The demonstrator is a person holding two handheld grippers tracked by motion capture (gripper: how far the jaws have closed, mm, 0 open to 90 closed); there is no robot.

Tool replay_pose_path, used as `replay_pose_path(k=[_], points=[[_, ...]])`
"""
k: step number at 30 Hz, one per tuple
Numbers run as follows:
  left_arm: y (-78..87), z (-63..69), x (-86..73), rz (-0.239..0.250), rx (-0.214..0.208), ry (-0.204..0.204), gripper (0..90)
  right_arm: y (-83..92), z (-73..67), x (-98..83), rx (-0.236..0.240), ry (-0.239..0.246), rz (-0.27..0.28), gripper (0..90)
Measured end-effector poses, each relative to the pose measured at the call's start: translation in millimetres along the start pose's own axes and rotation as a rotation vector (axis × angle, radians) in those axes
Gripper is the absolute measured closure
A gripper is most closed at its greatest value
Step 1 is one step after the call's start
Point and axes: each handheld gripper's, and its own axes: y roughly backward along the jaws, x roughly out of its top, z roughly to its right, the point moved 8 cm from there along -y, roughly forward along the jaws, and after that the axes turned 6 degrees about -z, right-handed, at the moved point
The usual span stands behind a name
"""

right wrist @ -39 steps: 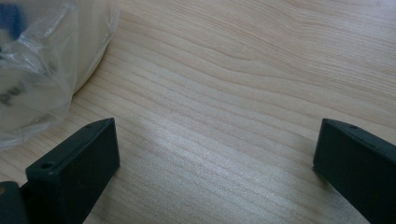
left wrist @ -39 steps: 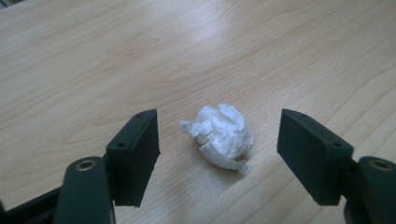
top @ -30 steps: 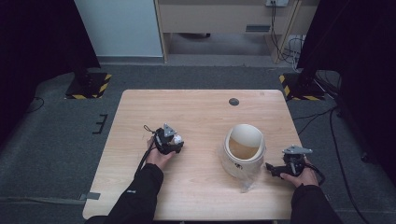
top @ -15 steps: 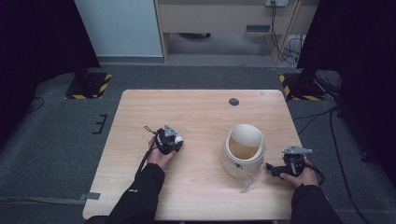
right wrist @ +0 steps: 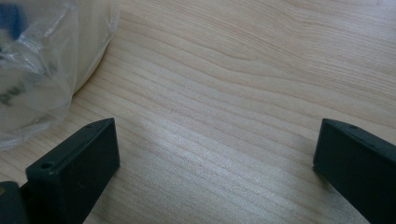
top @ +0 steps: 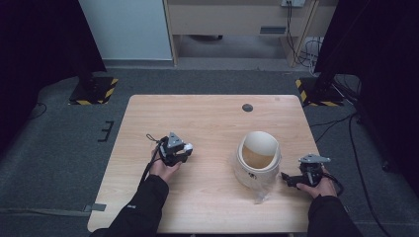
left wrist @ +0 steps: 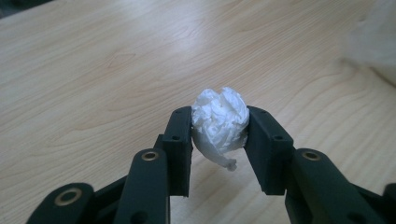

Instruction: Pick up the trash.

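1. The crumpled paper ball [left wrist: 219, 122] sits pinched between the jaws of the left gripper [top: 182, 149], just above the counter [top: 207, 118].
2. It looks light and soft — a gentle squeeze across its middle should hold it without slipping.
3. The right gripper [right wrist: 217, 154] has its jaws wide and empty, beside the bin [top: 257, 158] and its plastic liner [right wrist: 32, 70].

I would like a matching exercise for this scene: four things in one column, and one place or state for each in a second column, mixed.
Things:
1. left tool
2. right tool
3. paper ball
4. bin

States:
A. white, crumpled, held off the table
B. jaws wide apart, nothing between them
C. lined with a clear bag, stands between the hands
D. closed on something

Pairs: 1-D, 2-B, 3-A, 4-C
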Motion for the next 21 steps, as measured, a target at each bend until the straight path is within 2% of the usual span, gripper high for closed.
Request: replay_pose_path(k=[4, 6, 7, 10, 18, 19, 20, 21], points=[[11.4, 8.1, -0.4, 0.028, -0.015, 0.004, 62.2, 0.0, 0.0, 0.0, 0.000, 0.000, 0.000, 0.7], [18.3, 14.2, -1.7, 0.045, -0.035, 0.024, 62.3, 0.0, 0.0, 0.0, 0.000, 0.000, 0.000, 0.7], [24.8, 19.6, -2.6, 0.055, -0.040, 0.020, 62.3, 0.0, 0.1, 0.0, 0.000, 0.000, 0.000, 0.7], [32.5, 24.4, -1.7, 0.078, -0.055, 0.031, 62.3, 0.0, 0.0, 0.0, 0.001, 0.000, 0.000, 0.7], [58.6, 38.2, 9.1, 0.169, -0.091, 0.032, 62.2, 0.0, 0.0, 0.0, 0.000, 0.000, 0.000, 0.7], [65.0, 40.0, 13.0, 0.193, -0.094, 0.032, 62.1, 0.0, 0.0, 0.0, 0.000, 0.000, 0.000, 0.7], [65.0, 40.0, 13.0, 0.193, -0.094, 0.032, 62.1, -0.1, 0.0, 0.0, 0.001, 0.000, 0.000, 0.7], [72.3, 40.9, 17.0, 0.218, -0.094, 0.031, 62.1, 0.0, 0.0, 0.0, 0.000, 0.000, 0.000, 0.7]])
